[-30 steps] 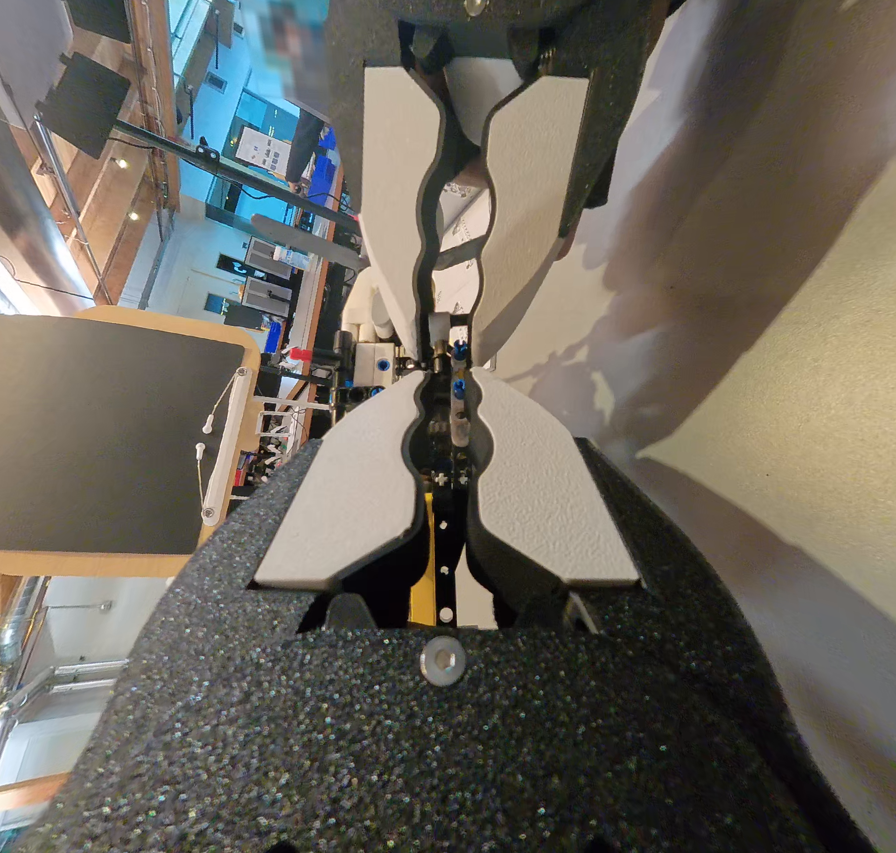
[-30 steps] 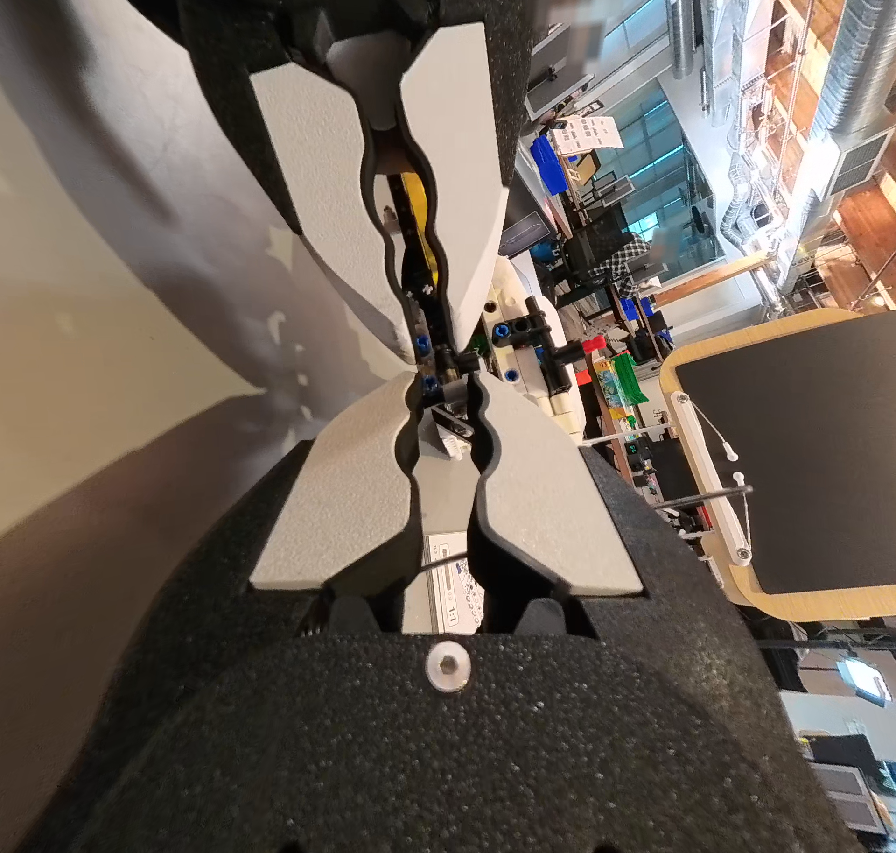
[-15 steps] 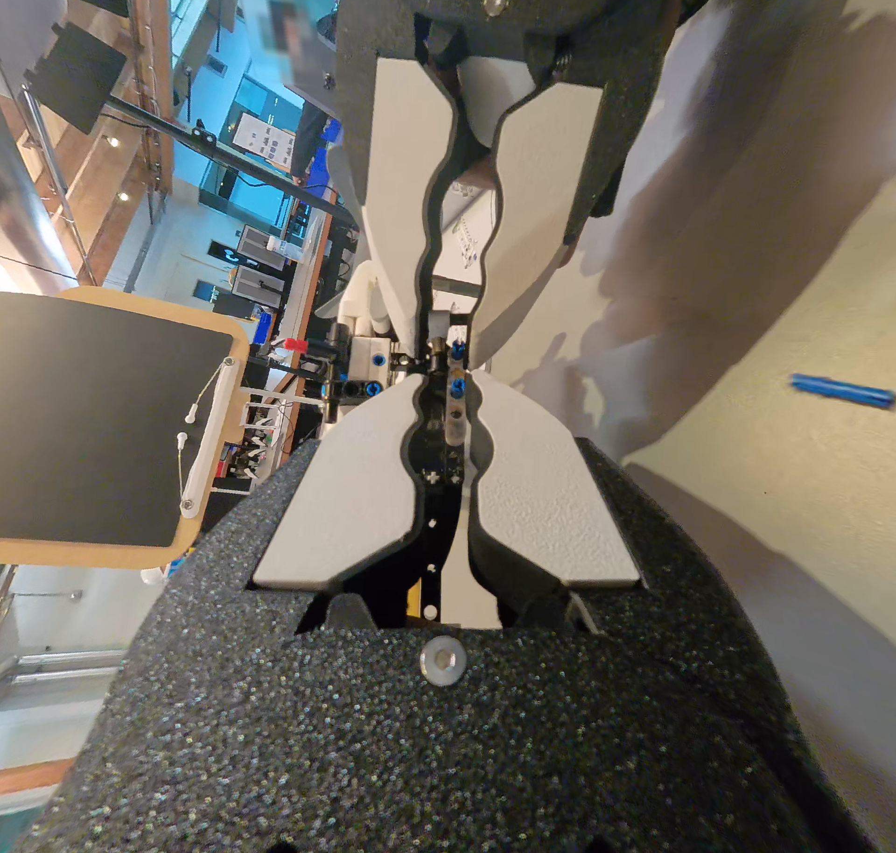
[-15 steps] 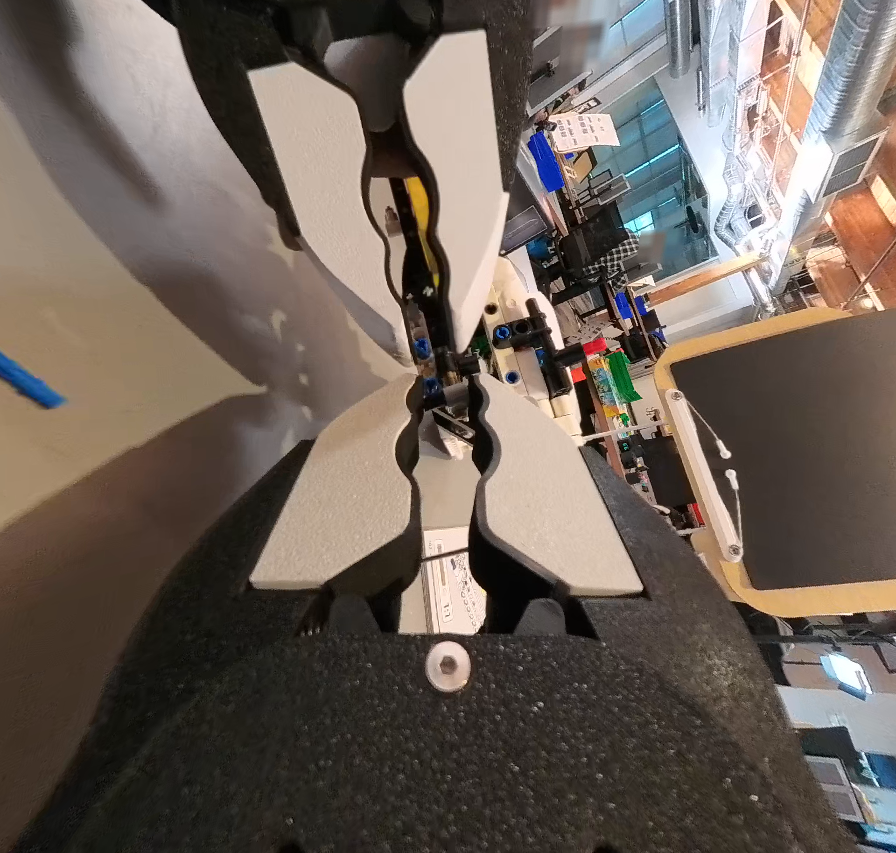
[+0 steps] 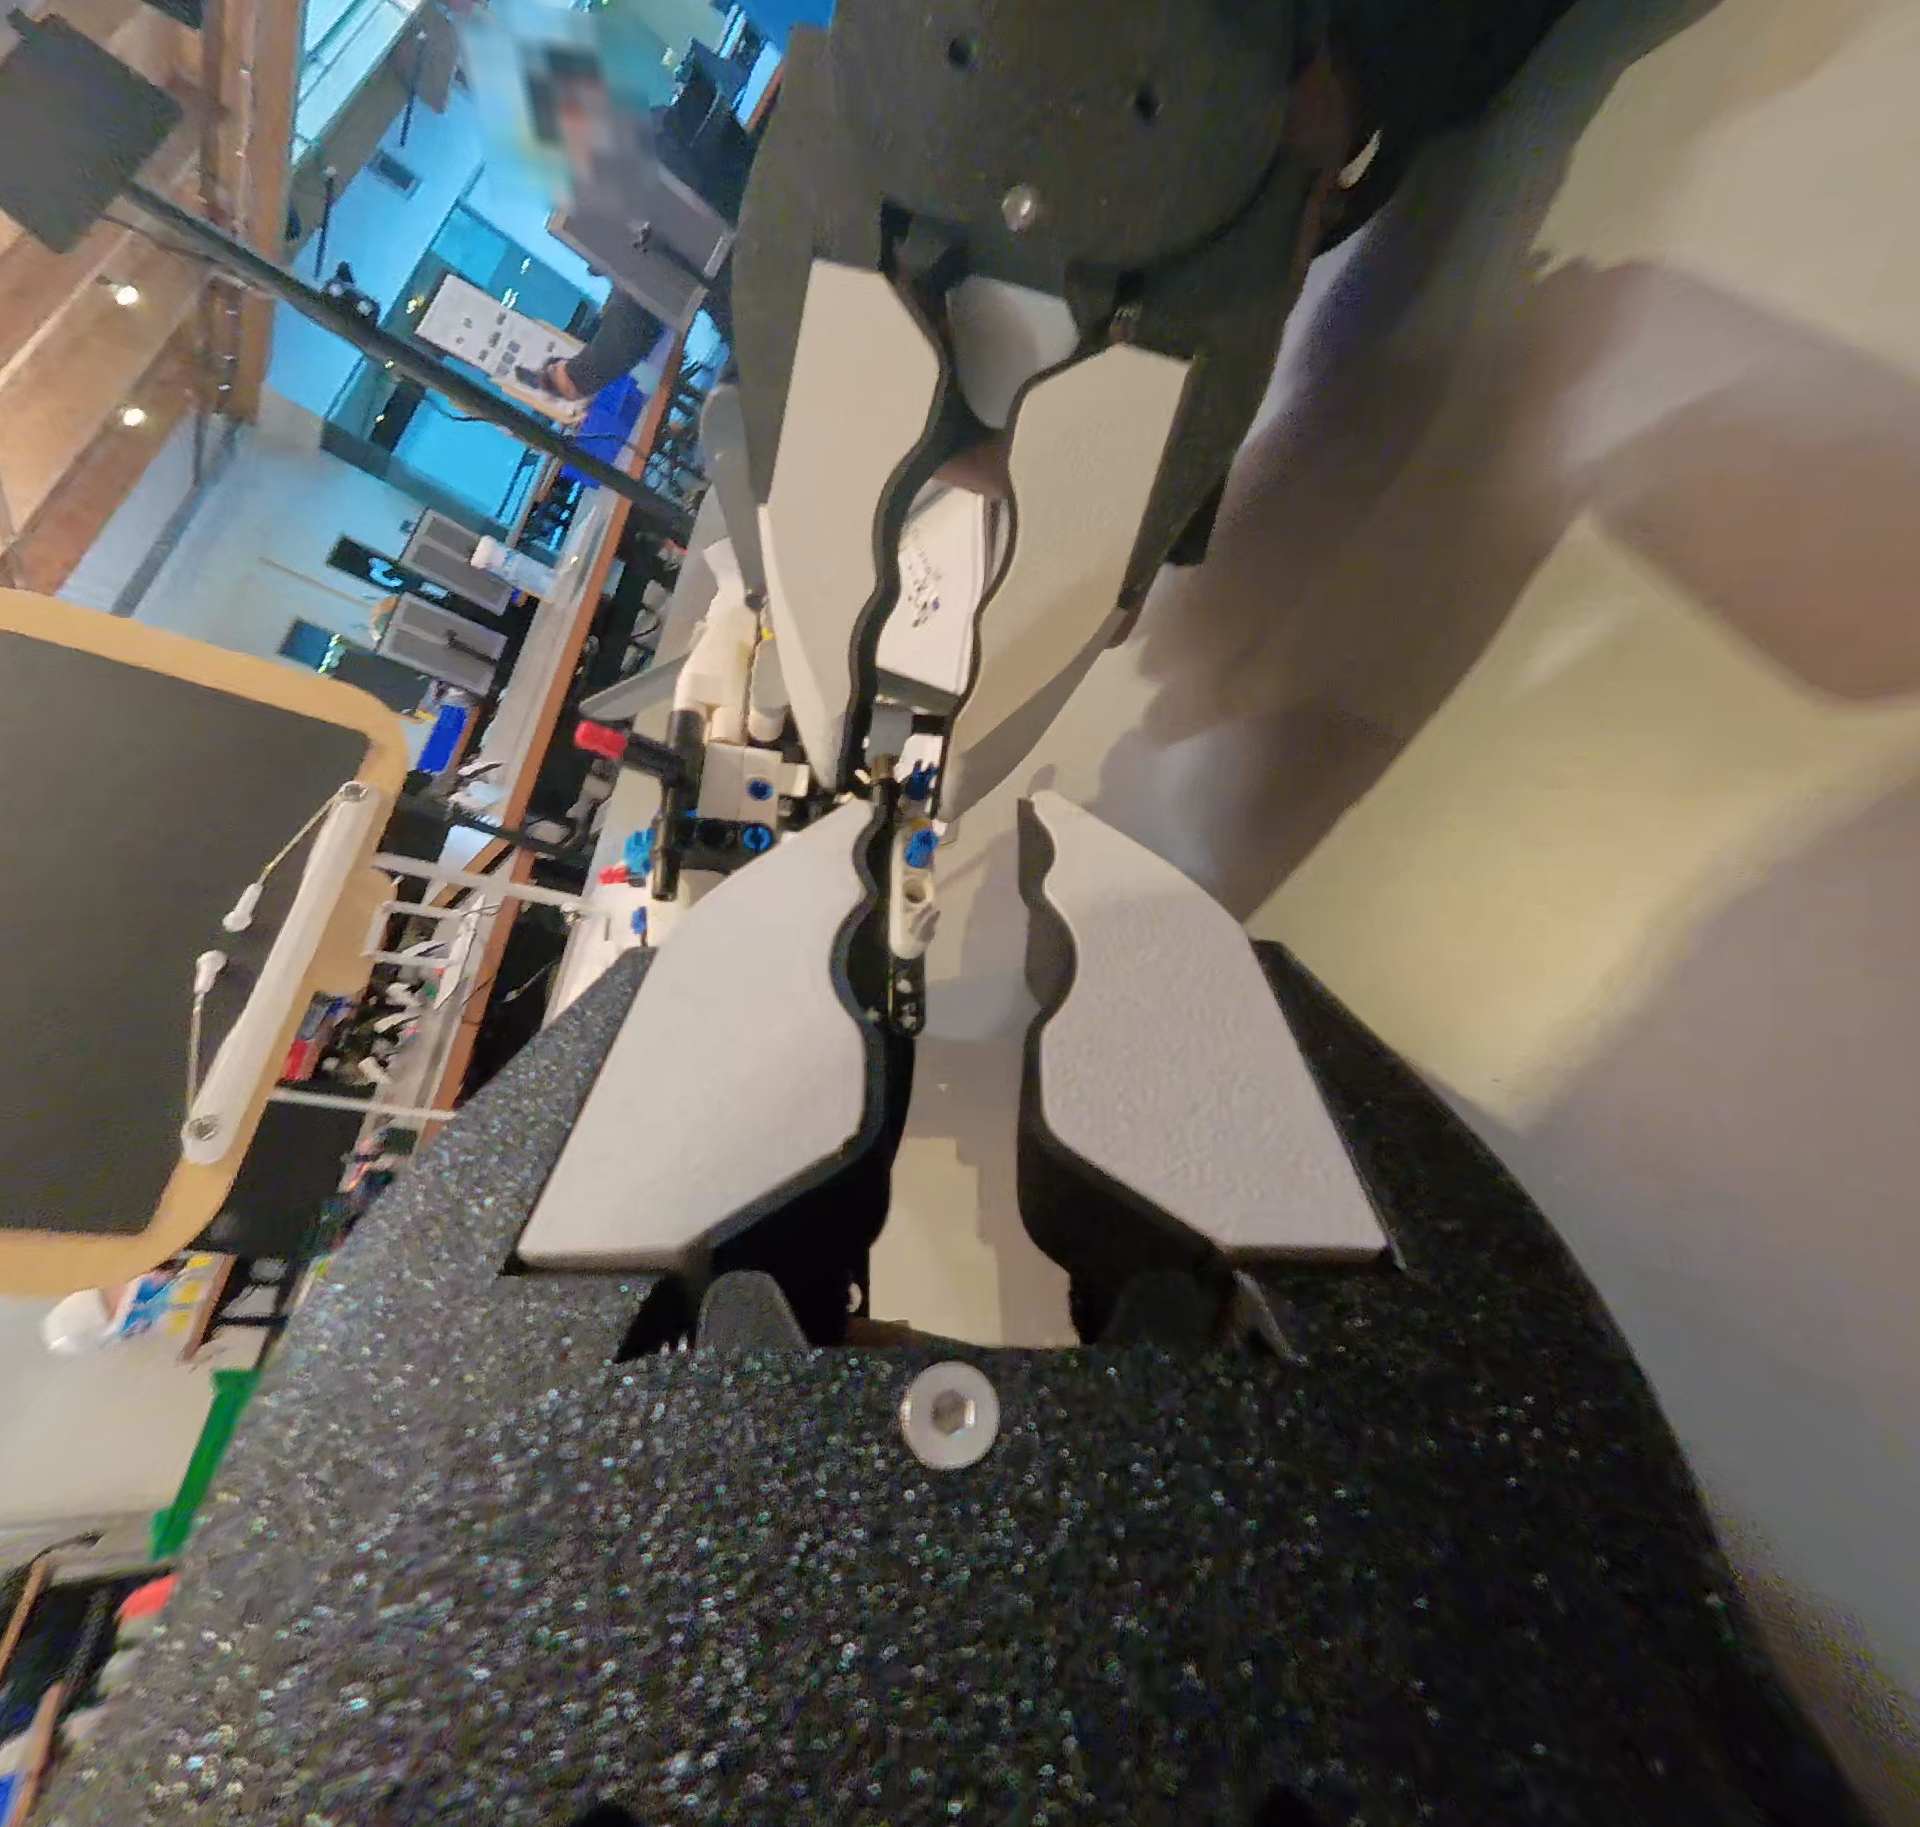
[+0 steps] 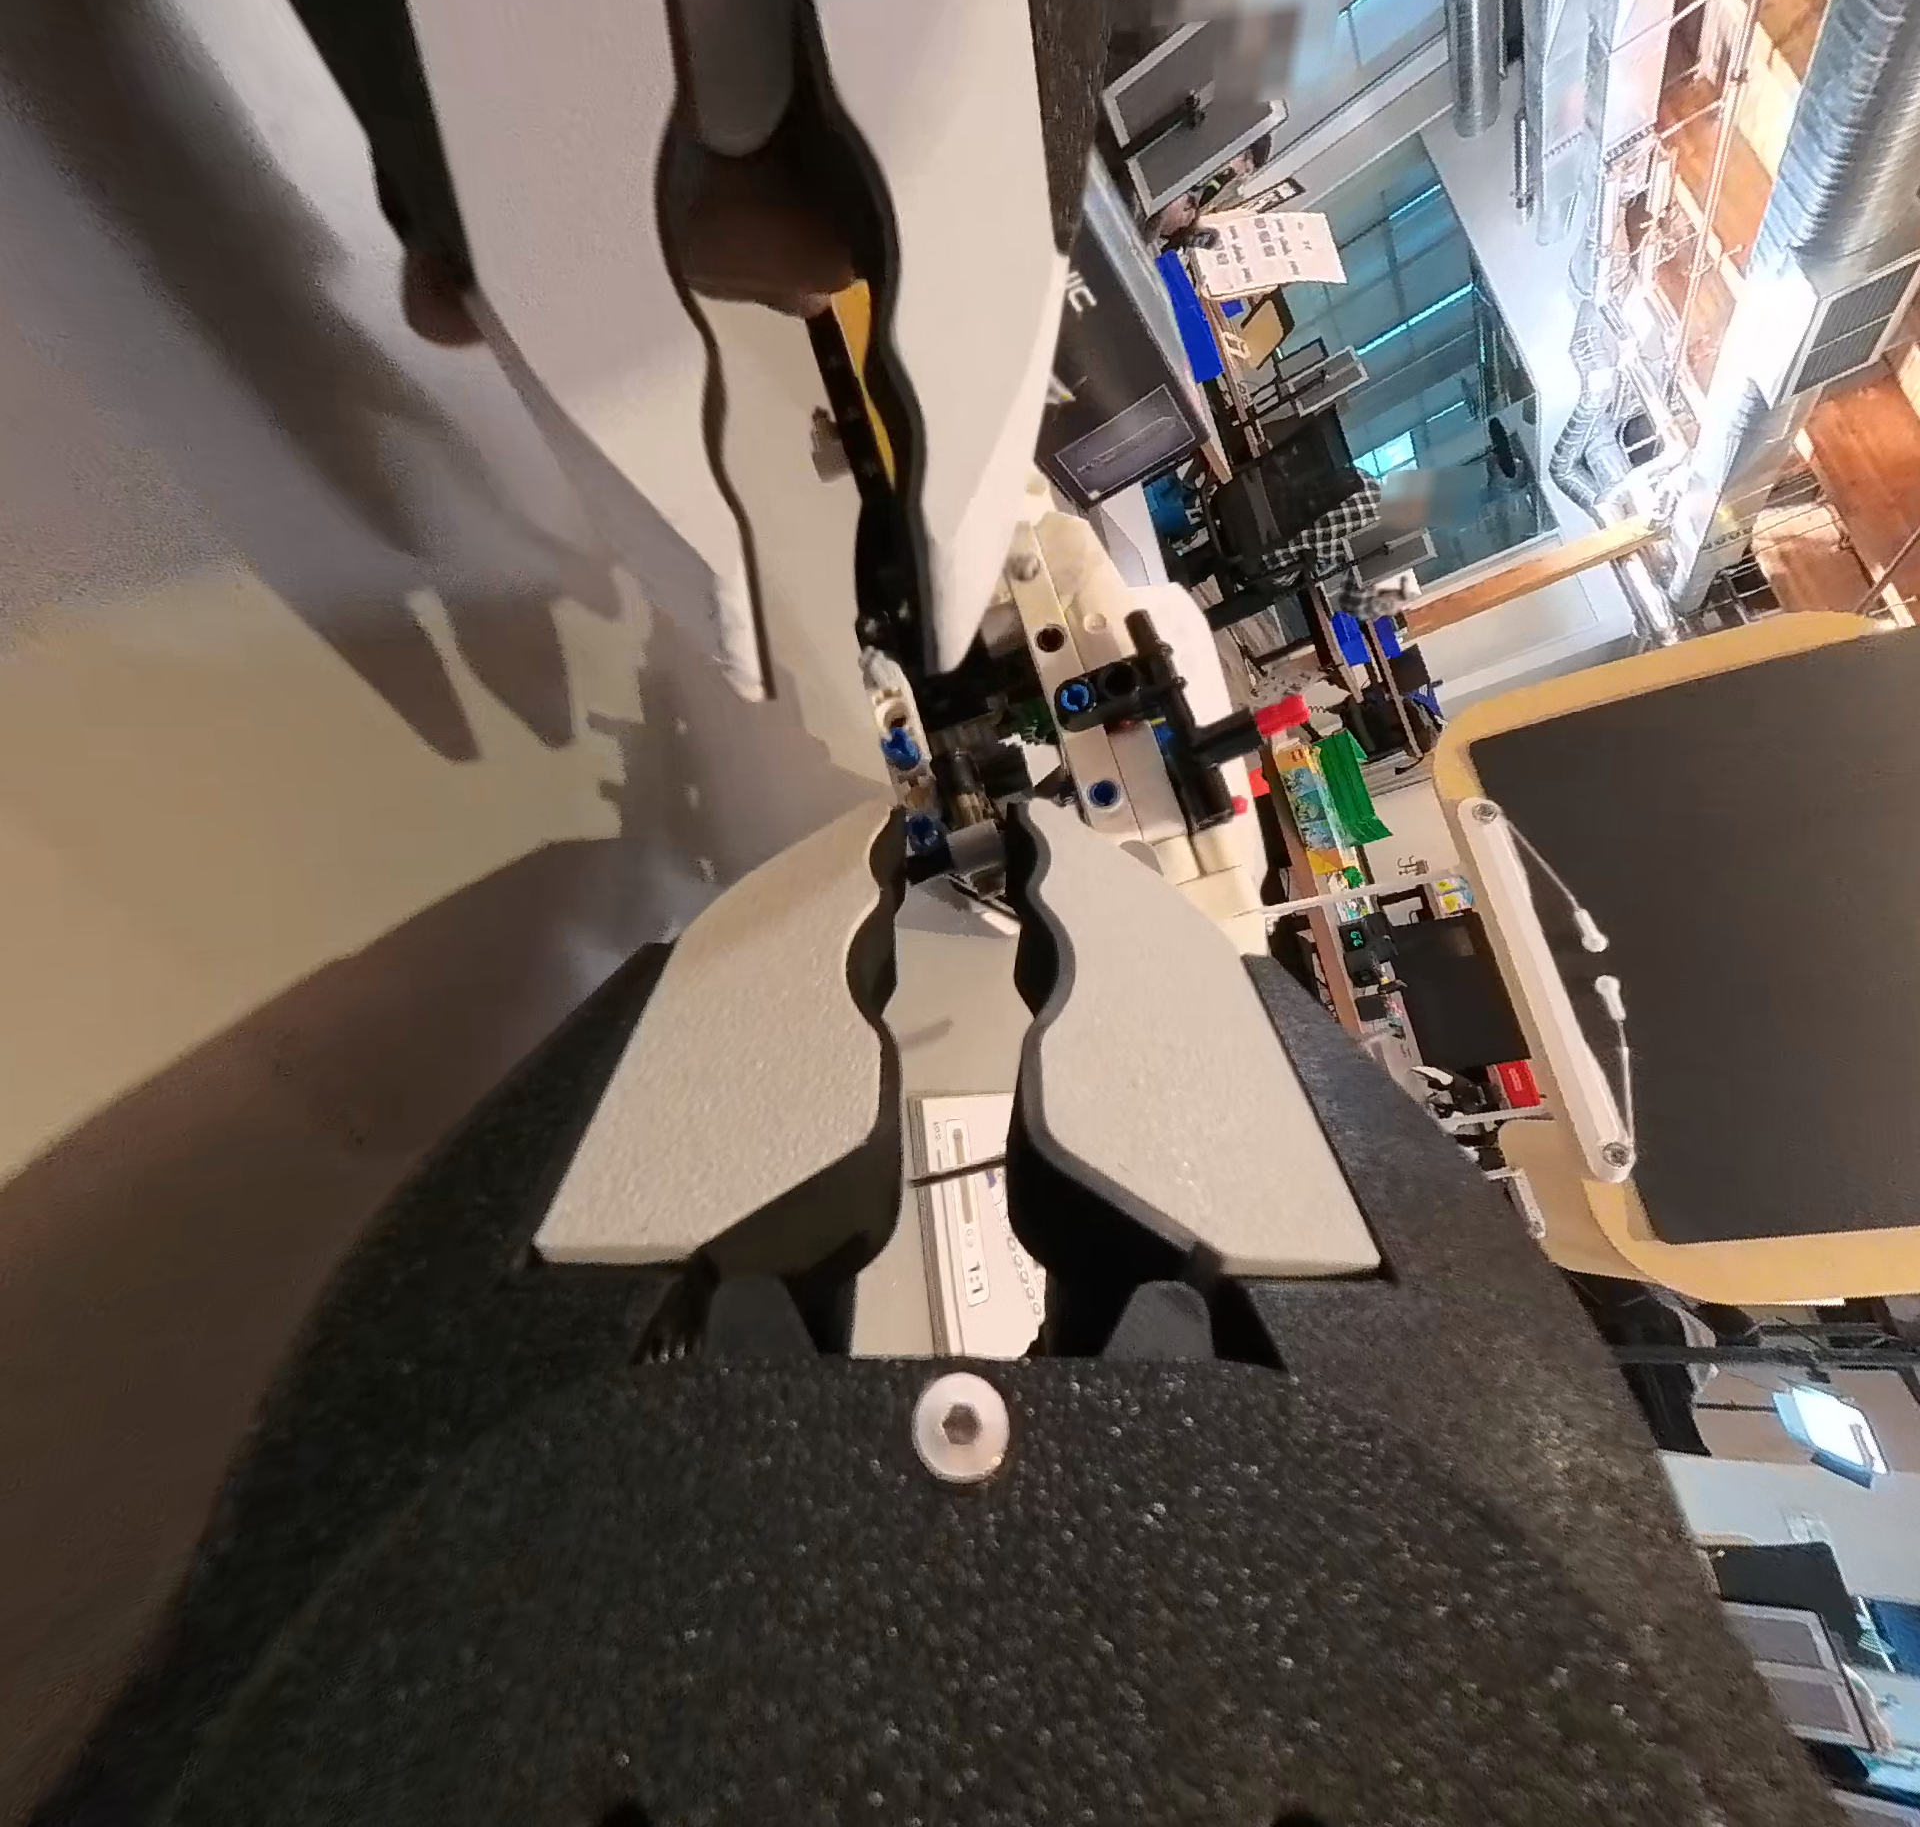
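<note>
Clearly, these lines go from the held thing outward.

Model: a building-brick model [image 6: 1101, 738] of white panels, black beams and blue pins hangs in the air between the two grippers, above the pale bench [image 5: 1662, 842].
Right gripper: the right gripper [image 6: 951, 837] pinches a small grey and black part at the near end of the model; both jaws press on it, so this grasp seems to carry the model.
Left gripper: the left gripper [image 5: 940, 821] stands with its jaws spread. A thin black beam with a white connector [image 5: 906, 920] lies against the inner side of one jaw; the other jaw is clearly apart from it, so nothing is clamped.
Facing: the two grippers meet tip to tip, probably so that one steadies the model while the other works on it.
Around: a black board with wooden rim [image 5: 156, 904] stands to the side, with cluttered shelves behind it.
</note>
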### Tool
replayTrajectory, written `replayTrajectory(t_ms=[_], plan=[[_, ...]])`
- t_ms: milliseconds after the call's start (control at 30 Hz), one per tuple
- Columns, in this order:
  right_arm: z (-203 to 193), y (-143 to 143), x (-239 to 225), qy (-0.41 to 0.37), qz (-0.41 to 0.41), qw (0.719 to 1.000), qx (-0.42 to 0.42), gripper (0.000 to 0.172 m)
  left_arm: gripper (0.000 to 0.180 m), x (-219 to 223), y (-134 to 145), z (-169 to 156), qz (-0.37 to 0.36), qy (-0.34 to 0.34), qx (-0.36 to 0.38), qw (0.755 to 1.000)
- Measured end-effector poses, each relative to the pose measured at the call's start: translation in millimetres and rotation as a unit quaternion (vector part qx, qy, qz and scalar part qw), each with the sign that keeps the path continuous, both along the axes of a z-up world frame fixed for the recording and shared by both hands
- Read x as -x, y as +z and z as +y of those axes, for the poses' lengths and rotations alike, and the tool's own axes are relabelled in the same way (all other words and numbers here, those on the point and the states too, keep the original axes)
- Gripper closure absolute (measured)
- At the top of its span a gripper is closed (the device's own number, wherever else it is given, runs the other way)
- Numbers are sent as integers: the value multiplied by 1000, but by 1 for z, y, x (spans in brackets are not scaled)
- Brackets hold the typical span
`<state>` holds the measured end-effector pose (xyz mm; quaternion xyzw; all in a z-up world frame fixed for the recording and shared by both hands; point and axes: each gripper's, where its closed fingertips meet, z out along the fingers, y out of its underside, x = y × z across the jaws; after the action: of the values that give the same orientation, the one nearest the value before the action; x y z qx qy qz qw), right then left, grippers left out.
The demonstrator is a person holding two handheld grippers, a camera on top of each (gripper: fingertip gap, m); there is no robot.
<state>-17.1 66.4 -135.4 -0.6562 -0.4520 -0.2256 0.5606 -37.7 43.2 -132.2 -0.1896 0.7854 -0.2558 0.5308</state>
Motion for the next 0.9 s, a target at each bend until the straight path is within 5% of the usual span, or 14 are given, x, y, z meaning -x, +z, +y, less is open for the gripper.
replayTrajectory(t_ms=[233,600,900], plan=[[1,-5,0,4,0,1000,2,153,156,8,1,-12,19,-36,48,998],[19,-6,29,5,-90,995,-39,154,157,31,21,9,-18,14,63,998],[38,-6,68,32,-94,994,-43,154,157,64,-4,-2,42,15,94,995]])
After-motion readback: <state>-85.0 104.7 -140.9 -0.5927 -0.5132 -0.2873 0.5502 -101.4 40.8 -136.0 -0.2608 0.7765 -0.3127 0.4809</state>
